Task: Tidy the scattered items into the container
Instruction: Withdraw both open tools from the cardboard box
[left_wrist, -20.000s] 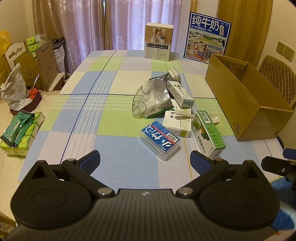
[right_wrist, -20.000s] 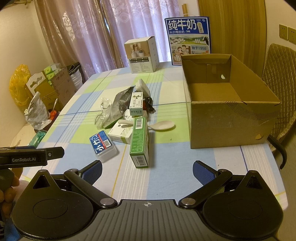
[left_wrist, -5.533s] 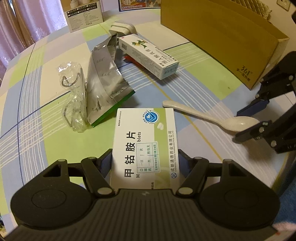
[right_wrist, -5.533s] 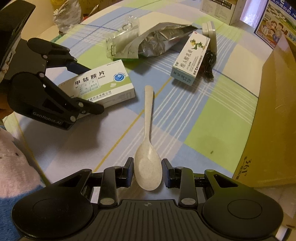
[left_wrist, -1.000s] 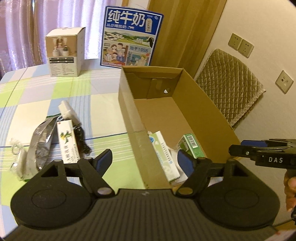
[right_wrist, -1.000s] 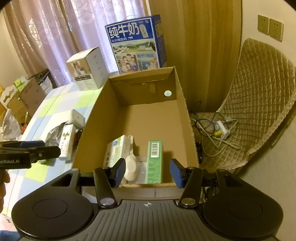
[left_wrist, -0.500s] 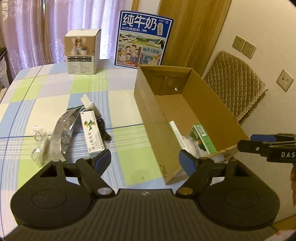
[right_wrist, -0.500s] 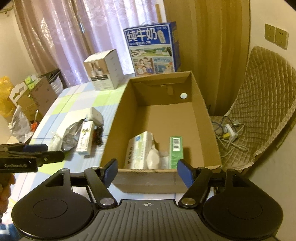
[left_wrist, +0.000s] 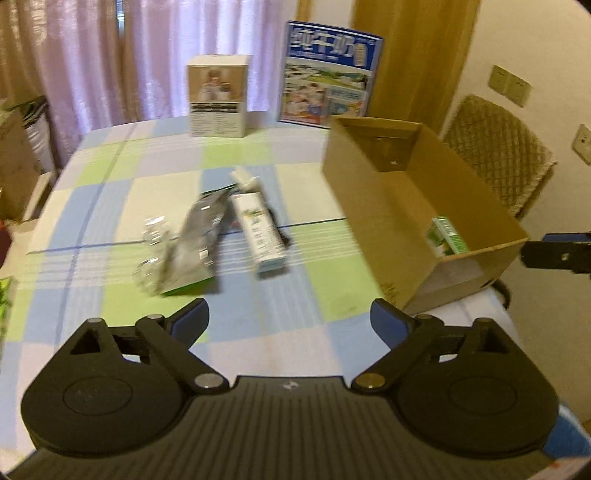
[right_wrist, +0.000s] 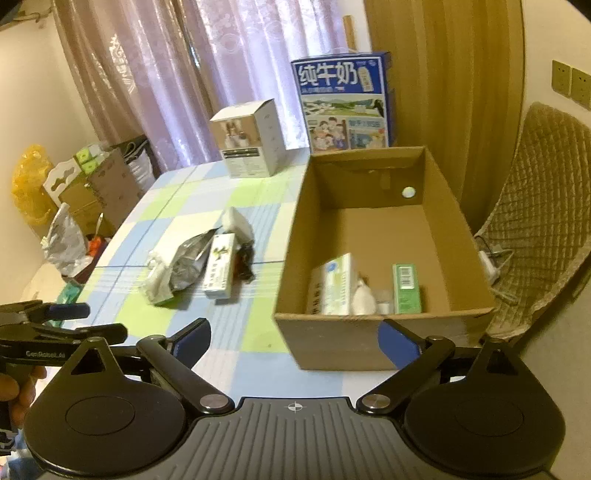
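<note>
The open cardboard box (right_wrist: 373, 347) stands at the table's right edge and also shows in the left wrist view (left_wrist: 373, 206). Inside lie a white-green medicine box (right_wrist: 330, 284), a white spoon (right_wrist: 364, 299) and a green carton (right_wrist: 406, 282). On the table remain a silver foil pouch (left_wrist: 201, 229), a clear plastic bag (left_wrist: 151, 254), a white tube box (left_wrist: 258, 229), a white charger (right_wrist: 236, 221) and a black cable (right_wrist: 243, 264). My left gripper (left_wrist: 290, 321) is open and empty over the table's near part. My right gripper (right_wrist: 293, 338) is open and empty in front of the box.
A white product box (left_wrist: 218, 96) and a blue milk carton (left_wrist: 328, 74) stand at the table's far edge. A quilted chair (right_wrist: 543, 221) is right of the cardboard box. Boxes and bags (right_wrist: 85, 195) crowd the floor at the left.
Both grippers have drawn back from the cardboard box and opened wider. The left view has swung left towards the items on the table. The spoon lies in the box.
</note>
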